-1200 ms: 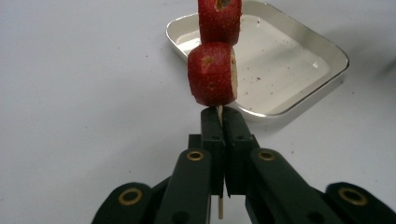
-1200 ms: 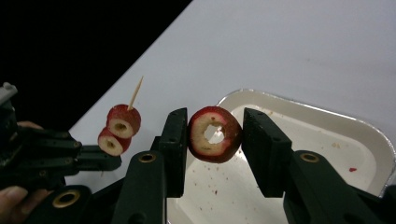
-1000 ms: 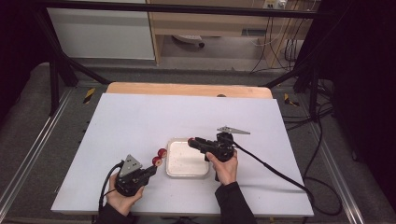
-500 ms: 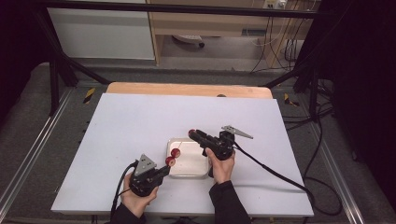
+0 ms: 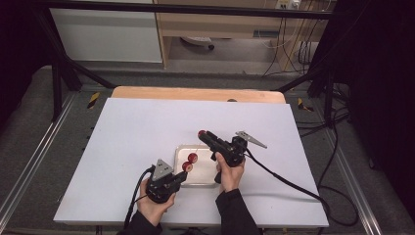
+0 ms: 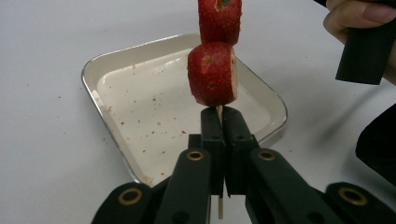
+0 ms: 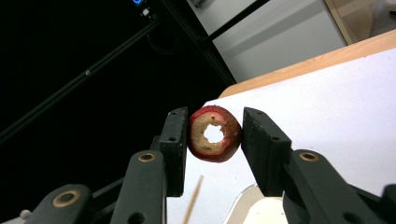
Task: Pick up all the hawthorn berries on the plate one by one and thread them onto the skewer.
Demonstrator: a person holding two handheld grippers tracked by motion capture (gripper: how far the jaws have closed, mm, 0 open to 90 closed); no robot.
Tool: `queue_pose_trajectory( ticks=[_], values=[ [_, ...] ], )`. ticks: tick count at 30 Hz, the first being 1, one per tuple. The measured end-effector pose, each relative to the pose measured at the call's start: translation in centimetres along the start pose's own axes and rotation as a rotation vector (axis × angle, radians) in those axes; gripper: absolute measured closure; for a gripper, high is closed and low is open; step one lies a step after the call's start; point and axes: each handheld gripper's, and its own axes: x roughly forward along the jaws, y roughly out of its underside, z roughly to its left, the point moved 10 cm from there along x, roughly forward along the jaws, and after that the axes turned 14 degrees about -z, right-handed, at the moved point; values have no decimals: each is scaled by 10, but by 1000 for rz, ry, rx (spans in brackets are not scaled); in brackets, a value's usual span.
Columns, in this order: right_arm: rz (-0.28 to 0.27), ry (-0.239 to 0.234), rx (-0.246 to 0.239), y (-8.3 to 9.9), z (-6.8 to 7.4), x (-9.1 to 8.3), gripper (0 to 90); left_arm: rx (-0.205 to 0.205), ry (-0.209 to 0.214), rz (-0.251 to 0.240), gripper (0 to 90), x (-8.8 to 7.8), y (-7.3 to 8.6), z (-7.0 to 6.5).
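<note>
My left gripper (image 5: pixel 182 174) (image 6: pixel 219 112) is shut on a thin wooden skewer (image 6: pixel 219 210) that points away over a shallow white tray (image 5: pixel 205 169) (image 6: pixel 112 60). Two red strawberry pieces (image 5: pixel 190 162) are threaded on it, the lower piece (image 6: pixel 212 74) just above the jaw tips and the upper piece (image 6: pixel 219 18) at the top edge. My right gripper (image 5: pixel 202 133) (image 7: pixel 215 114) hangs above the tray's far edge, shut on a cored strawberry slice (image 7: pixel 215 134) whose hole faces the camera. The skewer's tip (image 7: pixel 194 200) shows below that slice.
The tray lies near the front middle of a white tabletop (image 5: pixel 142 127), speckled with red bits and otherwise bare. A wooden strip (image 5: pixel 195 94) borders the table's far edge. A black cable (image 5: pixel 288 183) trails right from the right gripper.
My left gripper has carried the skewer with its two pieces to the right, from beside the tray to over it. The right gripper's tips have swung a little farther up with the slice.
</note>
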Motion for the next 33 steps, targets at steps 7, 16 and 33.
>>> queue_pose_trajectory(
  ticks=[7, 16, 33],
  values=[
    [-32, -8, 3, -6, 3, -1, 621, -15, 1, -9, 884, 3, -3, -1],
    [-46, -3, 7, -5, 3, -1, 621, -23, -2, -25, 883, 4, -7, -2],
    [-39, -2, 13, -1, 3, -1, 622, -28, -3, -29, 883, 6, -8, -1]
  ],
)
